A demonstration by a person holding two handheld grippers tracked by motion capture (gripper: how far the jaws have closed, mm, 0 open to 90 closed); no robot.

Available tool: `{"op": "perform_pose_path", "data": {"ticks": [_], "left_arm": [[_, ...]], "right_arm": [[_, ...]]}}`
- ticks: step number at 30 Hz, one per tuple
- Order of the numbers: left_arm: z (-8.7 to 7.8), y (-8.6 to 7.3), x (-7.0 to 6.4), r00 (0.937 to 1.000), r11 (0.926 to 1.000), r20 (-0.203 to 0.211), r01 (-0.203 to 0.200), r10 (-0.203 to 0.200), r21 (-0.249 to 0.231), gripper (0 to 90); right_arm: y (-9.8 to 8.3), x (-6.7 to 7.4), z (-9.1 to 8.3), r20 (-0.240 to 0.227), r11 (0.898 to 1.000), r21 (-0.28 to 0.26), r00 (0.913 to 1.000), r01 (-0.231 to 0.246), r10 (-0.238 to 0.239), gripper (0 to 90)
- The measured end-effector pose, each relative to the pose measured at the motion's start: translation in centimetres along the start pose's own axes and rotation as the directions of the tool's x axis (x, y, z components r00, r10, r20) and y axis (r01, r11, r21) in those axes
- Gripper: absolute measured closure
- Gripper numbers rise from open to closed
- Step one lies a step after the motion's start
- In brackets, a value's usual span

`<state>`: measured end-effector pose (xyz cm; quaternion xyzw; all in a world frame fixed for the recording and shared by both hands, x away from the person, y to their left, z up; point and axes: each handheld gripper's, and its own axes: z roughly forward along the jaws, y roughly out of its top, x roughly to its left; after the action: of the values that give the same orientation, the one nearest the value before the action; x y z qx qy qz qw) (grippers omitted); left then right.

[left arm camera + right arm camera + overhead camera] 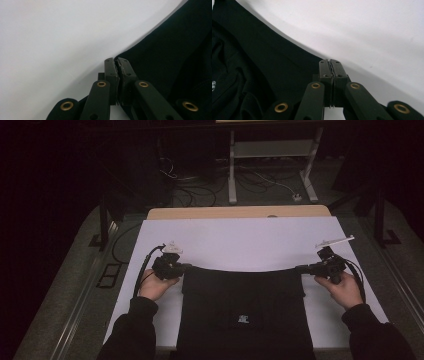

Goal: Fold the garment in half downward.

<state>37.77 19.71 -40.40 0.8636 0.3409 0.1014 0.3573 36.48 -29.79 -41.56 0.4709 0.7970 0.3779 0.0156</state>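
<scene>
We are holding a black garment (245, 310) stretched on the white sheet (240, 242). The left gripper (186, 267) is pinching the garment's far-left corner shut; the right gripper (301, 268) is clamping its far-right corner. Its long axis is running toward us, top edge farthest. Judged next: lifting both corners evenly to fold.

A dim lab: floor cables (200, 195) behind a white-covered table (240, 237)
</scene>
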Motion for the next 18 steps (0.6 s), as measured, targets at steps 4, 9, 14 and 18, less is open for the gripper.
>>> {"op": "perform_pose_path", "data": {"ticks": [4,9,14,18], "left_arm": [[-0.2,0.8,0.2,0.9999,1.0000,-0.013,0.002,-0.002,-0.001,85.5],[-0.1,1.3,0.5,0.9997,1.0000,-0.021,0.008,-0.008,0.000,85.5],[-0.1,1.7,0.8,0.9996,0.9999,-0.022,0.017,-0.017,-0.003,85.5],[-0.2,2.0,1.0,0.9997,1.0000,-0.025,0.004,-0.003,0.009,85.5]], "right_arm": [[0.6,-0.4,-0.4,0.003,1.000,-0.016,1.0000,-0.004,0.004,87.2],[1.2,-0.6,-0.7,0.014,1.000,-0.019,0.9999,0.004,-0.004,87.2],[1.8,-0.6,-1.0,0.020,1.000,-0.018,0.9998,0.007,-0.006,87.2],[2.2,-0.7,-1.2,0.028,1.000,-0.017,0.9995,0.015,-0.015,87.1]]}}
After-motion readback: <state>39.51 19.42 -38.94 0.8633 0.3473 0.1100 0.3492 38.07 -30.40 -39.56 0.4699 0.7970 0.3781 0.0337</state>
